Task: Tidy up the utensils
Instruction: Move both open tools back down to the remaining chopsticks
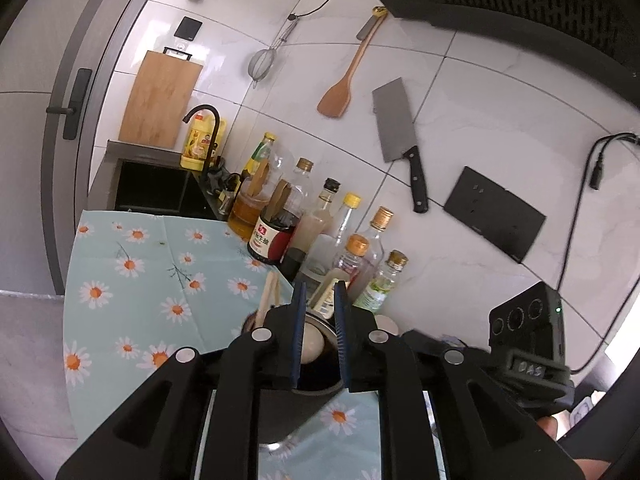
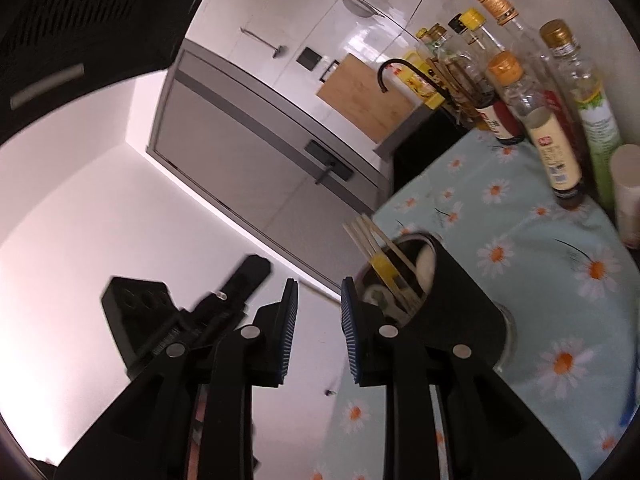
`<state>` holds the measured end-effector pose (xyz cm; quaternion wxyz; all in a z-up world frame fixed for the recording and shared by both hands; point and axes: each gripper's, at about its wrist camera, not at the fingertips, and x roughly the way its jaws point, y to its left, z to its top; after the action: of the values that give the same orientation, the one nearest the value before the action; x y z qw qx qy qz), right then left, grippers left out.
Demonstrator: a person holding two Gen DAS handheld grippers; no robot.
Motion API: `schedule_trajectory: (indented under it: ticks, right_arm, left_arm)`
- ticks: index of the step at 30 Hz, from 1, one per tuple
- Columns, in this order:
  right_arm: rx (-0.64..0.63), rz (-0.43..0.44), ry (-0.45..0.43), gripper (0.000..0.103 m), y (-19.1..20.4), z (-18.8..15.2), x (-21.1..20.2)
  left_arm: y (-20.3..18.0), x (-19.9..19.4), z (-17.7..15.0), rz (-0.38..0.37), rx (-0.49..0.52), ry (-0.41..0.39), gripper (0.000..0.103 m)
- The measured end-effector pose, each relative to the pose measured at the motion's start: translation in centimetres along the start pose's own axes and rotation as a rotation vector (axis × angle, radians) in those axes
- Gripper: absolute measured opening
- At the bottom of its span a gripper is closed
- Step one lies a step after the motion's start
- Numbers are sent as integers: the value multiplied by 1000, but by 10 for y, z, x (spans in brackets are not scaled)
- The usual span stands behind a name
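1. Several pale wooden chopsticks point(image 2: 374, 246) stand bundled in the dark round utensil holder point(image 2: 448, 280), which sits on the light-blue daisy-print tablecloth point(image 2: 540, 280) near the counter's edge; a yellow-handled utensil point(image 2: 386, 266) and a white rounded spoon head point(image 2: 426, 268) share the holder.
2. We judge the chopsticks light, stiff and thin, likely to pivot or slip if pinched at one end, so we would grip them across the exposed upper shafts, all together.
3. The holder looks heavier and smooth-walled; we would take it by the rim rather than squeeze its sides.
4. Our left gripper point(image 1: 319, 334) hangs above the holder's mouth, pointing down and forward, its blue-padded jaws spread with nothing between them; the spoon head shows through the gap.
5. Our right gripper point(image 2: 319, 334) is tilted beside the holder, just off the counter's edge, jaws likewise apart and empty. Whether its right finger touches the holder wall we cannot tell, as the view there is blurred.
6. A cluster of glass condiment bottles point(image 1: 320, 232) stands close behind, so any lift should go straight up.
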<state>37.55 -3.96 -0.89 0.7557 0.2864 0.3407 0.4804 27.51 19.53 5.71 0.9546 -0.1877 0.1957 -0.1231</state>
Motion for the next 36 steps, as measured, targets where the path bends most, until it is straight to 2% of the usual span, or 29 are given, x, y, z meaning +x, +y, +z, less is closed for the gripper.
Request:
schedule_trajectory:
  ticks: [5,8,12,23,32,36]
  right_arm:
    - [-57,-152,63,24,14,-19,-18]
    - [-46,-206,116,26,12,-32,-21]
    - [-46,-262,191,26,10,-47,-20]
    - [1,-423,510,26,-1,-99,19]
    - [-18,-595,730,26,-18,-137,55]
    - [-21,-677,793,26,-30,-148,68]
  left_arm:
    - [-8,-24,-11,10,21,19,13]
    - [-10,-40,-22,41,0,32,14]
    - [-10,-58,-37,44,-23,45,14]
    - [0,-81,-90,59,-99,125,13]
    - [13,-89,-149,68,-216,203,13]
    - [21,-97,-163,72,-242,216,13]
